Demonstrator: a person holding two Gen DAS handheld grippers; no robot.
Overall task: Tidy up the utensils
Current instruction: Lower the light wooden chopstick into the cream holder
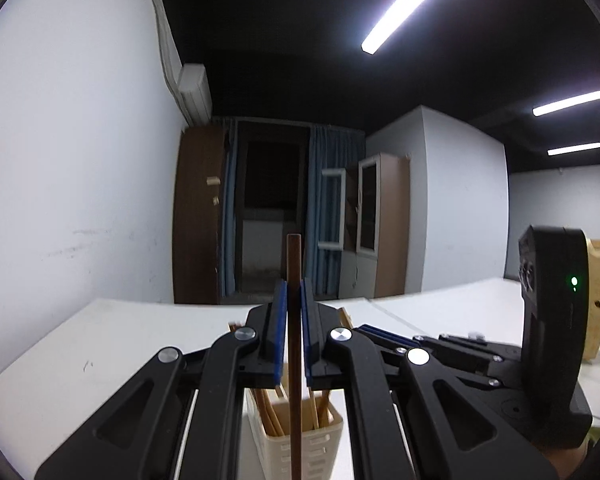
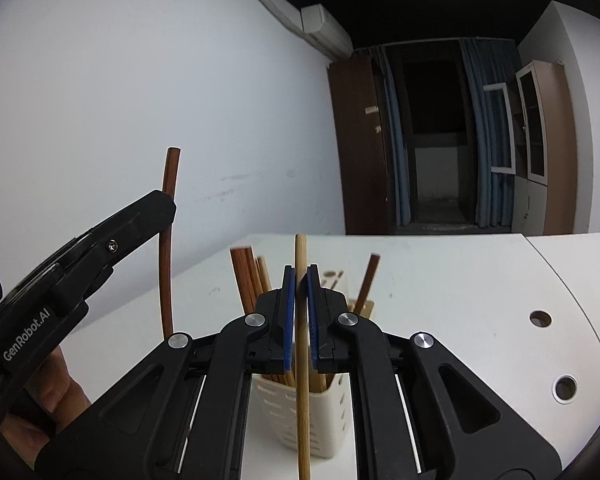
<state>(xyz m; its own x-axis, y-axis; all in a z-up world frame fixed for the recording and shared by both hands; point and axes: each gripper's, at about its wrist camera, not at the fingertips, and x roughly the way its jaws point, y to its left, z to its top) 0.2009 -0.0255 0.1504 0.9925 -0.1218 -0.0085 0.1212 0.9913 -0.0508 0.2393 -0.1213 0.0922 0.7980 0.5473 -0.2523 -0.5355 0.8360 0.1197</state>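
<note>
Pretty dim room on my cams, honestly. The long white ceiling light strips (image 1: 410, 4) blow out into glare, the black ceiling (image 1: 284, 40) swallows detail, and fisheye bends the pale white walls (image 2: 140, 80) with dark corner vignetting.

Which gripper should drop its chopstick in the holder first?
Probably the right gripper: its light chopstick hangs upright over the white holder. The left gripper holds its dark chopstick off to the side.

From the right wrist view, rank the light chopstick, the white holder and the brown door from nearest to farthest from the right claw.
1. Light chopstick, clamped in the right claw.
2. White holder, just below on the table.
3. Brown door, across the room, right of centre.
</note>
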